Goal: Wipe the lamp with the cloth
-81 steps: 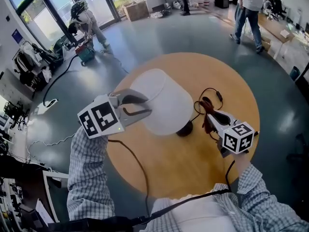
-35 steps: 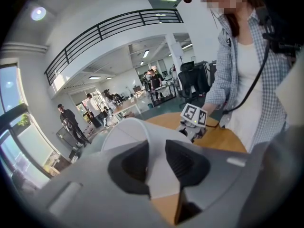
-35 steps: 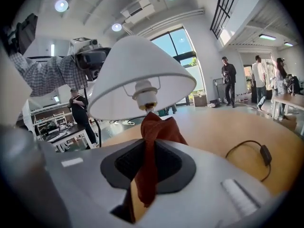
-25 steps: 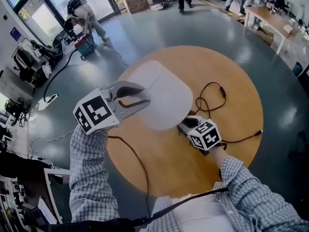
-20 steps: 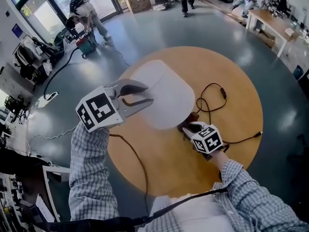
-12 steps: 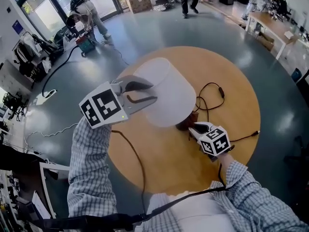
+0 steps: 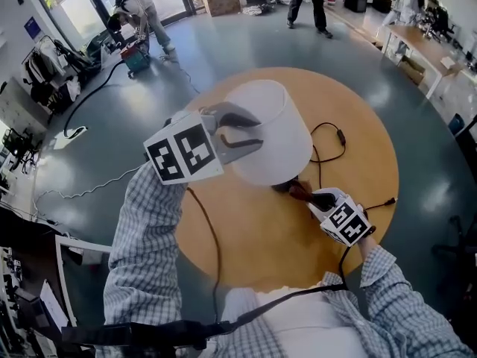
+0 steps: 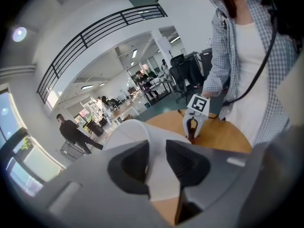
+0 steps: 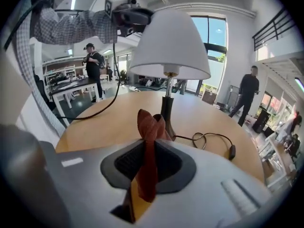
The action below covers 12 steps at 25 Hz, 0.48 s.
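A lamp with a white shade [image 7: 272, 129] stands on the round wooden table [image 7: 358, 133]. My left gripper [image 7: 242, 130] is shut on the near rim of the shade; in the left gripper view the shade wall [image 8: 142, 137] runs between its pads. My right gripper [image 7: 307, 195] is shut on a reddish-brown cloth [image 7: 296, 190], low by the lamp's dark base [image 7: 281, 188], on its front right side. In the right gripper view the cloth [image 9: 148, 127] sticks up from the jaws just in front of the base [image 9: 167, 115], under the shade [image 9: 171, 46]. Whether the cloth touches the base is unclear.
The lamp's black cord [image 7: 328, 142] with an inline switch loops over the table to the right of the base. A cable [image 7: 209, 237] trails from the left gripper across the near table edge. Several people [image 7: 141, 13] are on the floor farther off.
My right gripper has slid with the cloth round the front of the lamp base toward its right side, rolling as it went. The left gripper stays clamped on the shade rim.
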Motion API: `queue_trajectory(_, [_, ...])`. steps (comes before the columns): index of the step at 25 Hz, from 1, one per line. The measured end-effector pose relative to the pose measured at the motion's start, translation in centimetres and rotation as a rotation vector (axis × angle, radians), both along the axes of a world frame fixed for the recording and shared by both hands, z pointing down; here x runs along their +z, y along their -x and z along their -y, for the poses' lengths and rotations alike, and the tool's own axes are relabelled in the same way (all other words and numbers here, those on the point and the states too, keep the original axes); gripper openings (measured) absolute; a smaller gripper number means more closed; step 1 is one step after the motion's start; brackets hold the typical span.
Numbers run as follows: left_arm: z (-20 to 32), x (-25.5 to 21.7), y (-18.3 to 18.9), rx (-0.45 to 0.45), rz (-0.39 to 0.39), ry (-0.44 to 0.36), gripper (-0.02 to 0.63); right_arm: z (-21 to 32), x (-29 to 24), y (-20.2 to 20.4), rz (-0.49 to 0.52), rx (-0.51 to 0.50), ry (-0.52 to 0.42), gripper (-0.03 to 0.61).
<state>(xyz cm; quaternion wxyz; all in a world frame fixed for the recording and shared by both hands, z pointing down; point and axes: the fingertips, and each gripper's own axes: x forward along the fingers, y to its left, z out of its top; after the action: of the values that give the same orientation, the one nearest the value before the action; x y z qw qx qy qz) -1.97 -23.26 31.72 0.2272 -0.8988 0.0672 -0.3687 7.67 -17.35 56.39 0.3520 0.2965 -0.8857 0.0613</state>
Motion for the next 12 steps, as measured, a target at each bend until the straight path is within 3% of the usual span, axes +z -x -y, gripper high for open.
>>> queue_trajectory(6, [-1.6,0.6,-1.9,0.034,0.027,-0.035,0.114,-5.0,2.8,2.3,-0.119,-0.127,0.05,0.06])
queue_trajectory(12, [-3.7,0.5,-3.2,0.08,0.007,-0.057,0.106,-8.2,5.3,4.3,-0.164,-0.188,0.126,0.06])
